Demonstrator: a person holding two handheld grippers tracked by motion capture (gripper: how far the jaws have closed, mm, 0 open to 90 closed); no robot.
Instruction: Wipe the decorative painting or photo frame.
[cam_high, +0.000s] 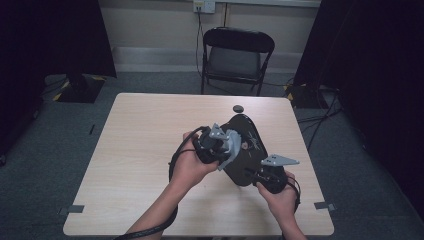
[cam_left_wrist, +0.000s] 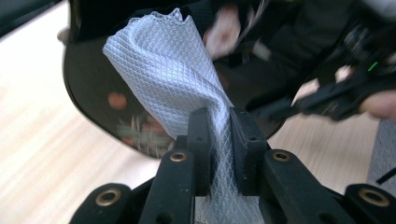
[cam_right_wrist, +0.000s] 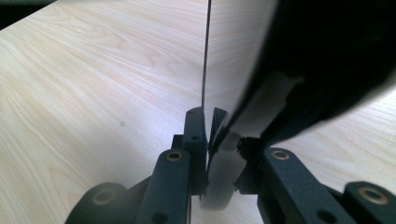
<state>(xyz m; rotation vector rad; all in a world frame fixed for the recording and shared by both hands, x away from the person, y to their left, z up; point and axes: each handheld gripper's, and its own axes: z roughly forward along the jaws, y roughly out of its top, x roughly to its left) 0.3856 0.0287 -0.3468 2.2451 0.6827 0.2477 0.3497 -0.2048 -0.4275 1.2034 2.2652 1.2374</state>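
A glossy black, flat, rounded panel (cam_high: 246, 142) is held tilted above the light wooden table (cam_high: 145, 150). My right gripper (cam_high: 259, 175) is shut on its near edge; in the right gripper view the jaws (cam_right_wrist: 209, 135) pinch the thin dark panel (cam_right_wrist: 327, 56). My left gripper (cam_high: 225, 150) is shut on a white mesh cloth (cam_high: 232, 151), which lies against the panel's face. In the left gripper view the cloth (cam_left_wrist: 163, 70) rises from between the closed jaws (cam_left_wrist: 219, 135) in front of the panel (cam_left_wrist: 93, 88), with the right gripper (cam_left_wrist: 336, 98) farther off.
A small dark round object (cam_high: 238, 108) lies on the table near the far edge. A black folding chair (cam_high: 237, 55) stands beyond the table. Black curtains hang at both sides.
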